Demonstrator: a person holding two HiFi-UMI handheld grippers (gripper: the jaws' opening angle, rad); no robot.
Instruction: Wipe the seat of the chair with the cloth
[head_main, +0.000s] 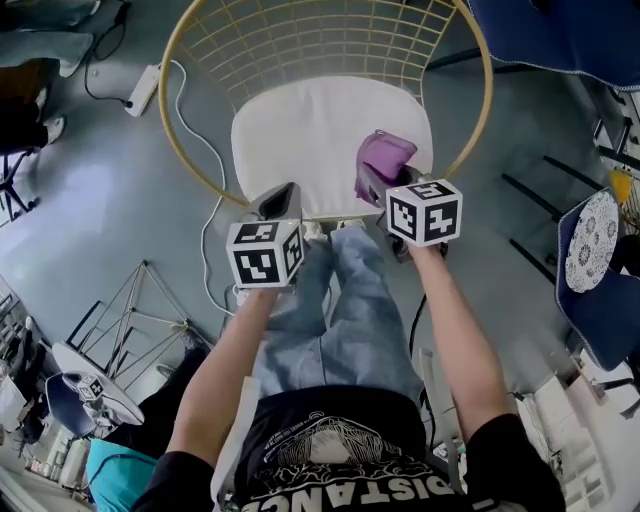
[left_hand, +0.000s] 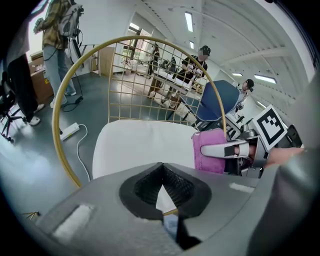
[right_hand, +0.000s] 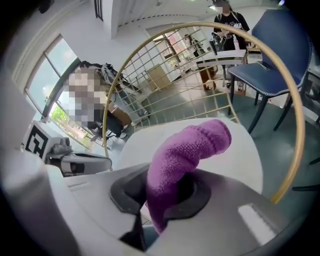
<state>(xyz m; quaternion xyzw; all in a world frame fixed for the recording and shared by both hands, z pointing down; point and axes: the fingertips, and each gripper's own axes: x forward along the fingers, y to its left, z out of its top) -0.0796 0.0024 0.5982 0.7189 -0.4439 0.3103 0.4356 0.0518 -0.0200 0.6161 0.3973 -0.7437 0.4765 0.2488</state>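
1. The gold wire chair (head_main: 172, 110) has its white seat (head_main: 310, 140) just ahead of both grippers.
2. The right gripper (right_hand: 165, 192) has its jaws clamped on the cloth, over the seat's right front.
3. The left gripper (left_hand: 162, 187) has its jaws pressed together, empty, at the seat's left front edge.
4. The purple cloth (right_hand: 190, 150) bulges forward from the right jaws.

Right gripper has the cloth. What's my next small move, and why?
Probably lower the right hand-held gripper until the cloth presses on the seat: the cloth is clamped in its jaws and seems to hang over the seat's front right, not flat on it.
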